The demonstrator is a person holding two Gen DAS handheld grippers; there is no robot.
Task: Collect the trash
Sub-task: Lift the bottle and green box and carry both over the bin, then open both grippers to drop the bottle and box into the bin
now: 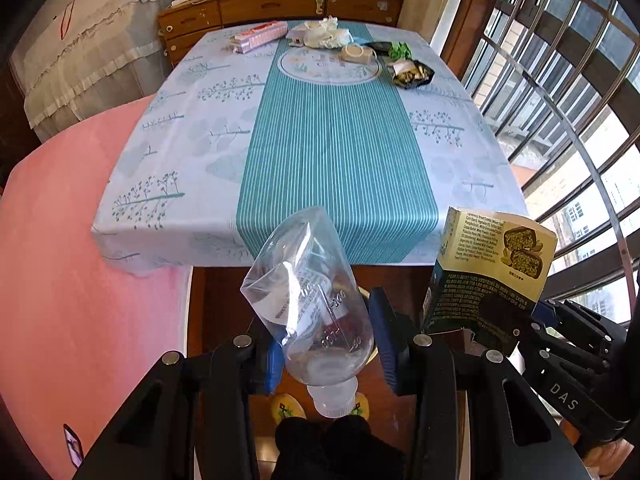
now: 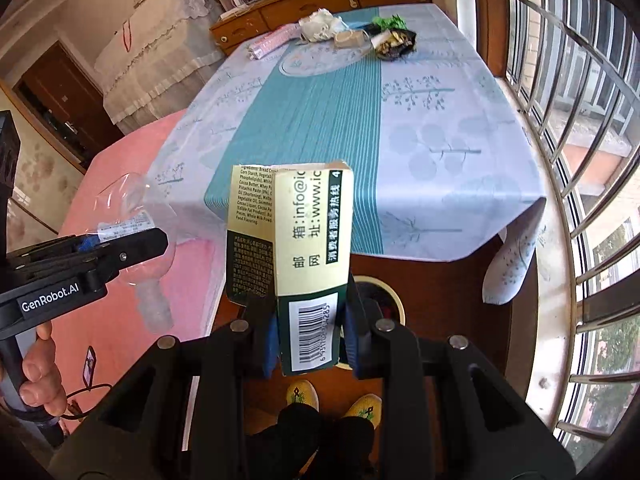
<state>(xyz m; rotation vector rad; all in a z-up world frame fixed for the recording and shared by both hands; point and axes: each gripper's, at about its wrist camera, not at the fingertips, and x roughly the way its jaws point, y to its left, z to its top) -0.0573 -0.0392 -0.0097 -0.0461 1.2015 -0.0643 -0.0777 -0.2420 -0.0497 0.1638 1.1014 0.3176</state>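
Observation:
My left gripper (image 1: 326, 344) is shut on a clear crushed plastic bottle (image 1: 308, 300), held neck down above the floor in front of the table. My right gripper (image 2: 310, 336) is shut on a green and cream snack box (image 2: 308, 256), held upright; the box also shows in the left wrist view (image 1: 492, 272) just right of the bottle. The bottle shows in the right wrist view (image 2: 148, 248) at the left. Below both grippers a round bin rim (image 2: 394, 300) shows on the floor. More trash lies at the table's far end: crumpled white tissue (image 1: 324, 34), a dark snack bag (image 1: 412, 74).
The table (image 1: 180, 152) has a blue and teal cloth. A pink roll (image 1: 260, 36), a tan cup (image 1: 354, 54) and green leaves (image 1: 400, 50) lie at its far end. A pink bed (image 1: 72, 280) is left, a barred window (image 1: 560, 100) right, a wooden dresser (image 1: 272, 8) behind.

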